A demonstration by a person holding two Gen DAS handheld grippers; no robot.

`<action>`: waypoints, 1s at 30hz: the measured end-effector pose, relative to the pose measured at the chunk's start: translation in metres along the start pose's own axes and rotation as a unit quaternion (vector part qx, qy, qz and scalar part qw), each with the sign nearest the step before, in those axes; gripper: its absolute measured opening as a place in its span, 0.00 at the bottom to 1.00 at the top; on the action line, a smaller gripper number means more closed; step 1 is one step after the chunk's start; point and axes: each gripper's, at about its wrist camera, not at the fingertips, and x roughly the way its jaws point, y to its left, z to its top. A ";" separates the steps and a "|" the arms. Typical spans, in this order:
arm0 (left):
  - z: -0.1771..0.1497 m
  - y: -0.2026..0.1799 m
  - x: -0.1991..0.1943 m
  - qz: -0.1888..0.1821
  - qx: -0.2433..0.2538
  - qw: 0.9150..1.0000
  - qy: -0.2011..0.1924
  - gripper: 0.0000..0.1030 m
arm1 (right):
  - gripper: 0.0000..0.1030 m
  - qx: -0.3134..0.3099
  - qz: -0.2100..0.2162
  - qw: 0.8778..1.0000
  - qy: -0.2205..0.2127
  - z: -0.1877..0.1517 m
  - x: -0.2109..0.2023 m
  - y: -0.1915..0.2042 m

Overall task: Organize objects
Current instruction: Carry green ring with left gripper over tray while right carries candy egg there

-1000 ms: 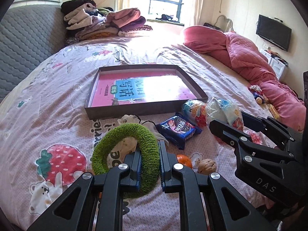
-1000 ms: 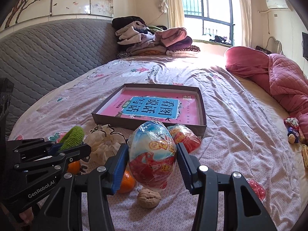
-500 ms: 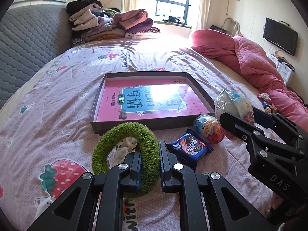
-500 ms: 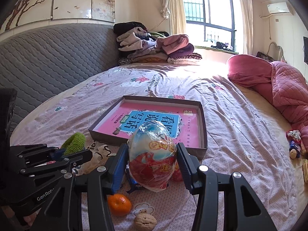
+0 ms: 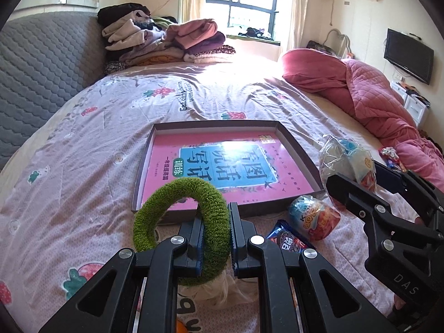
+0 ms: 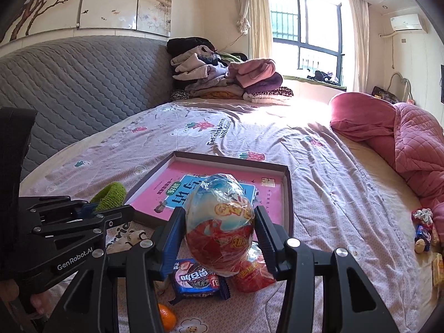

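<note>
My left gripper (image 5: 215, 222) is shut on a green fuzzy ring (image 5: 183, 222) and holds it above the bed, just before the near edge of a shallow dark box (image 5: 299, 149) with a pink book (image 5: 222, 163) in it. My right gripper (image 6: 219, 222) is shut on a foil-wrapped toy egg (image 6: 220, 224), lifted near the box's near right corner (image 6: 287, 194). The egg also shows in the left wrist view (image 5: 347, 163). A second wrapped egg (image 5: 313, 217), a blue biscuit packet (image 6: 198, 279) and an orange (image 6: 168, 317) lie on the sheet below.
The bed sheet (image 5: 83, 166) is pink with strawberry prints. Folded clothes (image 5: 161, 41) are piled at the far end, and a red quilt (image 5: 374, 97) lies on the right. Small toys (image 6: 423, 230) lie by the quilt. A grey padded headboard (image 6: 69, 88) runs along the left.
Both grippers have lifted with their loads and moved forward toward the box. The ring and the egg are higher above the sheet, and the loose snacks have dropped lower in view.
</note>
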 end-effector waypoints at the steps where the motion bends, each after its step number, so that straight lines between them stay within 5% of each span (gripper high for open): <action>1: 0.003 0.001 0.002 0.001 -0.002 1.000 -0.001 0.14 | 0.49 -0.003 0.000 1.000 -0.001 0.002 0.001 0.000; 17: 0.038 0.019 0.038 0.024 -0.013 1.000 0.001 0.14 | 0.49 -0.008 -0.014 1.000 -0.010 0.030 0.028 -0.019; 30: 0.060 0.036 0.089 0.021 -0.018 0.998 0.050 0.14 | 0.49 -0.018 -0.034 0.999 0.026 0.031 0.073 -0.039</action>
